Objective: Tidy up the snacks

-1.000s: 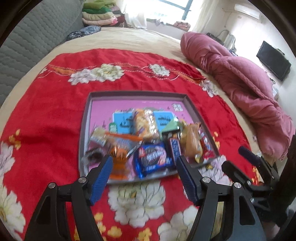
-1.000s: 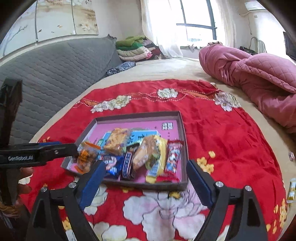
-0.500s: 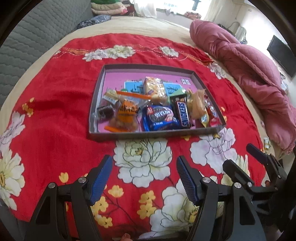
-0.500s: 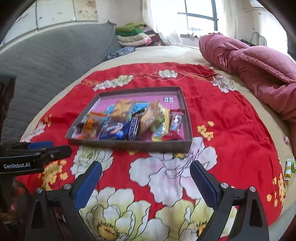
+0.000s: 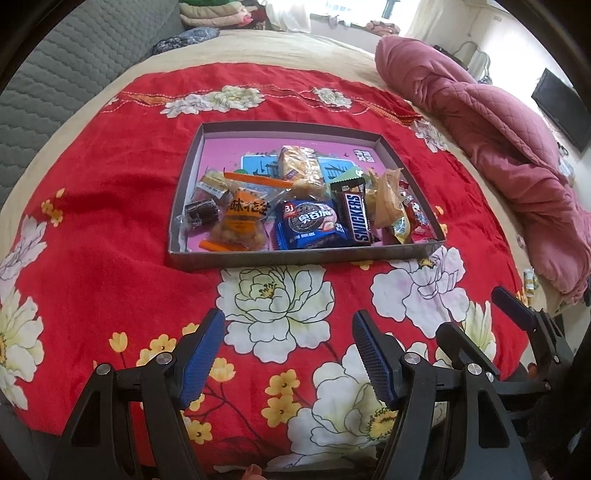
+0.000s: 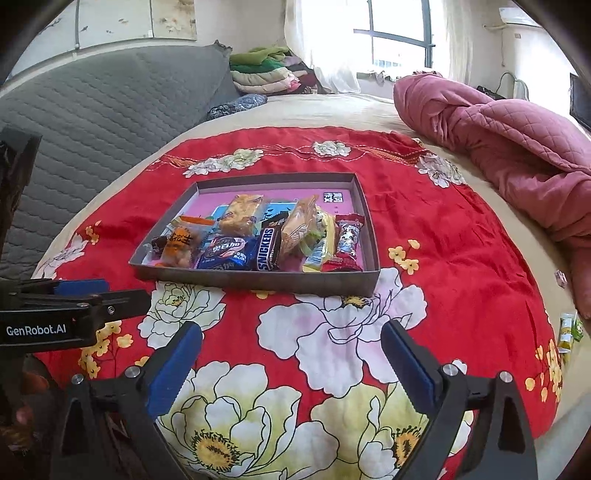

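Spread over the bed, a red floral blanket [image 5: 110,206] is carrying the tray [image 5: 295,254] where the snacks [image 5: 306,206] are lying gathered, while I am holding left gripper [image 5: 288,350] and right gripper [image 6: 291,354] back, jaws wide and empty.

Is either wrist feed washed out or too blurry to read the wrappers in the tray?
Right wrist view: window blown out white, tray evenly lit. Left wrist view: sharp enough to read the Snickers bar; fisheye bends the red cloth edges.
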The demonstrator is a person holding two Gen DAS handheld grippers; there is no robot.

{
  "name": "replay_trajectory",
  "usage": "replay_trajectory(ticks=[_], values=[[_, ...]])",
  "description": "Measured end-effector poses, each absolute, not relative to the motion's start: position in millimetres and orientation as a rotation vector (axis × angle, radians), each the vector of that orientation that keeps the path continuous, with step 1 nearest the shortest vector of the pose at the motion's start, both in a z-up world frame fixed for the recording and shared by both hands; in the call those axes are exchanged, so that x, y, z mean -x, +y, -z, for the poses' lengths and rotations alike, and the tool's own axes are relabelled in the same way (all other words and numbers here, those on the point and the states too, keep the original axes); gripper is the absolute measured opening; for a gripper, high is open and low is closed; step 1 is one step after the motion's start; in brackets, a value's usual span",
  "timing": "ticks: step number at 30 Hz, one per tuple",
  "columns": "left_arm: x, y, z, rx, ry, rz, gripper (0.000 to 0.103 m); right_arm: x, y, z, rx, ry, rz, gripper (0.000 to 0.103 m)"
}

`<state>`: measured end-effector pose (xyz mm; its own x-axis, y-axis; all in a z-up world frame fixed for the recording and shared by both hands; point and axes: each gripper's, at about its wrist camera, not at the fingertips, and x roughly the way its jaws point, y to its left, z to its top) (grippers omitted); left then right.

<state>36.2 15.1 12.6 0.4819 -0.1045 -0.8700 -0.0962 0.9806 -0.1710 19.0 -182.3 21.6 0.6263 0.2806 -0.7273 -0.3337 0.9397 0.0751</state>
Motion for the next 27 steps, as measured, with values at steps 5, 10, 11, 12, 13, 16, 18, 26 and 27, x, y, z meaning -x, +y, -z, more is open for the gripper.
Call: replay_trajectory(ticks=[5, 10, 11, 12, 13, 16, 18, 26, 27], values=[[-35.4, 14.4, -10.8, 0.201, 1.084, -0.006, 0.073, -18.9, -182.2, -21.0, 0.067, 0.827, -0.361, 0.098], [-33.6, 13.3, -9.9, 0.2, 1.096, -0.007, 0.073, -19.8, -184.8, -20.5, 0.051, 0.839, -0.354, 0.098], [-32.6, 13.0, -10.3, 0.199, 1.096, -0.008, 0.073, -19.6, -185.7, -21.2, 0.048, 0.839, -0.352, 0.098], [-31.8, 12.7, -10.8, 0.197, 1.096, -0.008, 0.073, -19.5, -186.7, -21.6, 0.043, 0.839, -0.35, 0.098], [-30.8, 12.2, -11.1, 0.195, 1.096, -0.007, 0.073, -19.2, -187.3, -22.1, 0.041, 0.838, -0.348, 0.098], [-29.1, 12.5, -11.6, 0.2, 1.099, -0.006, 0.073, -19.4, -189.2, -22.9, 0.037, 0.837, -0.342, 0.098], [-28.7, 12.5, -11.8, 0.199, 1.099, -0.008, 0.073, -19.1, -189.5, -23.3, 0.036, 0.837, -0.339, 0.098], [-27.3, 13.0, -12.8, 0.201, 1.102, -0.006, 0.073, -18.4, -191.2, -24.3, 0.032, 0.841, -0.34, 0.098], [-26.9, 13.4, -13.0, 0.202, 1.101, -0.006, 0.073, -18.4, -191.5, -24.4, 0.033, 0.842, -0.338, 0.098]])
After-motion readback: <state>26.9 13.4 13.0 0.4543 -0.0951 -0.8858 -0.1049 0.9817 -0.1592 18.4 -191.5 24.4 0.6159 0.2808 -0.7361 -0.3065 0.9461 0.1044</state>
